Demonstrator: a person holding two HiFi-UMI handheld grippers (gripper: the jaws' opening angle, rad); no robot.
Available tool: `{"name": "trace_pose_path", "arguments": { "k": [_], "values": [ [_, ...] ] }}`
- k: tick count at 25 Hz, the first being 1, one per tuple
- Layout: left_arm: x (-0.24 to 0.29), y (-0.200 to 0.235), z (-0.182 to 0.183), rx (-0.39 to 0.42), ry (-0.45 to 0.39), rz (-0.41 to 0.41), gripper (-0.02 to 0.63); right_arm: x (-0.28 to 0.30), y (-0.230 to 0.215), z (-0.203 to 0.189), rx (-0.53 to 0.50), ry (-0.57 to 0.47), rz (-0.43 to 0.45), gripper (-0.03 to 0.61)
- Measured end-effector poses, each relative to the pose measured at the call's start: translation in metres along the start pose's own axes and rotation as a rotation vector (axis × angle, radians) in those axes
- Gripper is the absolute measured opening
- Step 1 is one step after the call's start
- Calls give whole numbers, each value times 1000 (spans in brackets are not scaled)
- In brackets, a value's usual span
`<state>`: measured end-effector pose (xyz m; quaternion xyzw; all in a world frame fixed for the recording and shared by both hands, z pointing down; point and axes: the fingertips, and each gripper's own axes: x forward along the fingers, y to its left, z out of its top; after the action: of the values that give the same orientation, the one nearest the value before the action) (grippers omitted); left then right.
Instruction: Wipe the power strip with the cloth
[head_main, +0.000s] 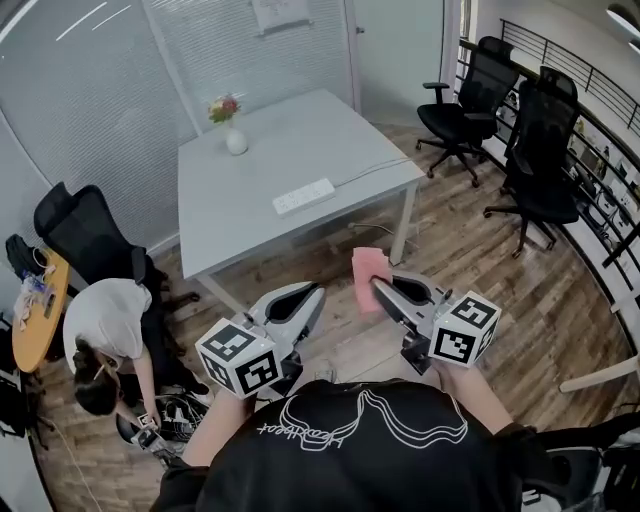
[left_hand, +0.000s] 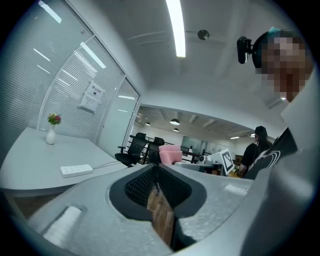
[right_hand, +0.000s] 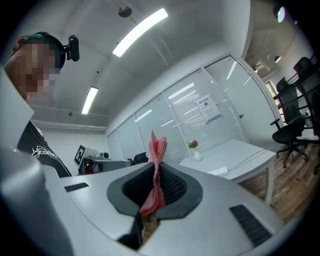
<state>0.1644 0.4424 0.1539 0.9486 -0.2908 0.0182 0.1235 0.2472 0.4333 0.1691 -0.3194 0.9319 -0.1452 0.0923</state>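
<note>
- The right gripper (right_hand: 156, 172) has its jaws pressed together on the cloth (right_hand: 158, 147). This is a pink, textured piece pinched low down, so most of it stands up past the tips (a loose flap, not a flat pad).
- The left gripper (left_hand: 156, 175) has its jaws together with nothing between them; only floor shows through the slit behind the pads.
- The power strip (head_main: 303, 196) lies well ahead of both grippers, flat on the grey table (head_main: 300, 130) and not yet touched. Its cable (head_main: 372, 170) runs off to the right.
- The step in hand, as I judge it, is carrying the cloth over to the strip. To do it well, the right gripper should come in low and tip forward so the free flap lies on the strip's top face. It should then sweep along the strip's length rather than across it.
- The strip looks light and may slide under the wipe. The empty left gripper could steady the end away from the cable.
- A vase (head_main: 236, 140) with flowers stands beyond the strip and to the left, well apart from it.
- Pose: both grippers are held close in front of the person's chest, jaws pointing forward toward the table and angled toward each other. Their tips are near one another but apart.
</note>
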Motion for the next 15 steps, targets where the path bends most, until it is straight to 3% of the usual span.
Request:
{"name": "trace_pose_path", "arguments": {
  "k": [9, 15],
  "values": [
    [16, 37, -12, 39, 19, 63, 15, 15, -37, -8, 13, 21, -61, 31],
    [36, 90, -22, -4, 45, 51, 14, 55, -80, -18, 90, 44, -118, 31]
  ]
}}
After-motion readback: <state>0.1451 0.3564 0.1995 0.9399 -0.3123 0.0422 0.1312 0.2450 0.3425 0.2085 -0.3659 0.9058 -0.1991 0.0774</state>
